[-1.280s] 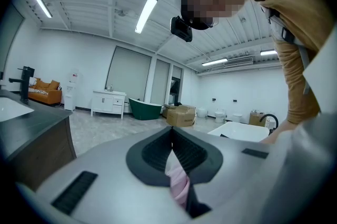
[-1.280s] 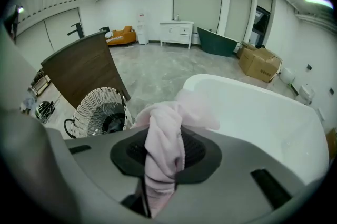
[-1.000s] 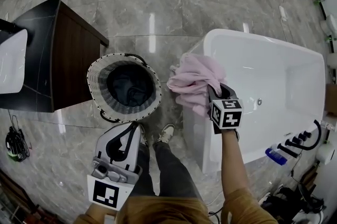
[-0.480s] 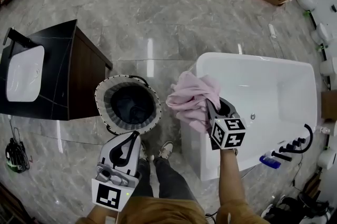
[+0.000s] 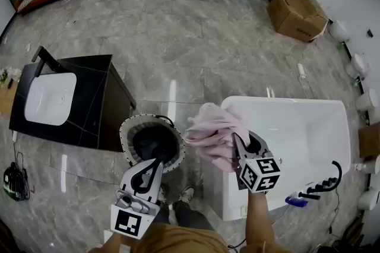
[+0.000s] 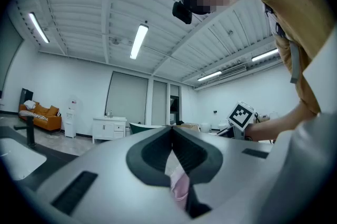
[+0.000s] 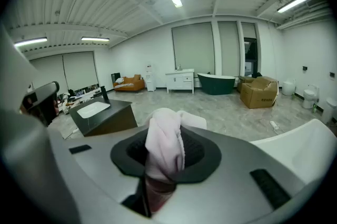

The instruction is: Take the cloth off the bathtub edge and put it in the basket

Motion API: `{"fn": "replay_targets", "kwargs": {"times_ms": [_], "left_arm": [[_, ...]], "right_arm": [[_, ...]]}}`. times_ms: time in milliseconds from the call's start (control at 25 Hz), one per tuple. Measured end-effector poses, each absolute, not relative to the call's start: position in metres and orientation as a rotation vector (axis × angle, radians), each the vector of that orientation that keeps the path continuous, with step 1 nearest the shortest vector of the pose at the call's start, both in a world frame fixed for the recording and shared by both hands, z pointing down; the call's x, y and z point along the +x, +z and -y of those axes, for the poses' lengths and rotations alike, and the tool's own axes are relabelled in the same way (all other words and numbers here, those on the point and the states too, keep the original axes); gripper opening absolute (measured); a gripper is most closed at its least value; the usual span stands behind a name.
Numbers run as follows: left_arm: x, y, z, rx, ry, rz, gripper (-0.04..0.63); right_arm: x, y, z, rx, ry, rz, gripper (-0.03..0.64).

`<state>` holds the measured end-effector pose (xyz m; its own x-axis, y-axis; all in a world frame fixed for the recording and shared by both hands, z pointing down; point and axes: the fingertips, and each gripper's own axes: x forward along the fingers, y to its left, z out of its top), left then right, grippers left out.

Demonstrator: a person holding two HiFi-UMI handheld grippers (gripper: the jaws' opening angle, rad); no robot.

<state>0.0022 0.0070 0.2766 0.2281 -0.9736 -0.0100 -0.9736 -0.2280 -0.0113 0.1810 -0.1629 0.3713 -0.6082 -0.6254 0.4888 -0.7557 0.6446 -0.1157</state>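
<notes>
**Pink cloth held above the bathtub's corner**

The right tongs [image 5: 236, 140] are clenched on the pink cloth [image 5: 212, 132]. Its bunched folds bulge out past the jaws and hang off the white bathtub [image 5: 309, 127], over the corner nearest the person. The round woven basket [image 5: 127, 134] stands on the floor just beside that same end of the bathtub, dark inside, with the cloth up between the two. The left tongs [image 5: 157, 164] are closed tip to tip, hovering over the basket's near rim. A black counter [image 5: 95, 97] with a white basin stands beyond the basket from the bathtub.
</notes>
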Motion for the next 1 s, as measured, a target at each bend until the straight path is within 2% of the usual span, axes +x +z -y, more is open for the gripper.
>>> {"fn": "replay_targets", "kwargs": {"times_ms": [1000], "left_arm": [[0.012,0.198,-0.029,-2.361,0.149,-1.885,0.008]], "right_arm": [[0.206,0.145,0.112,1.183,0.163,2.796,0.081]]}}
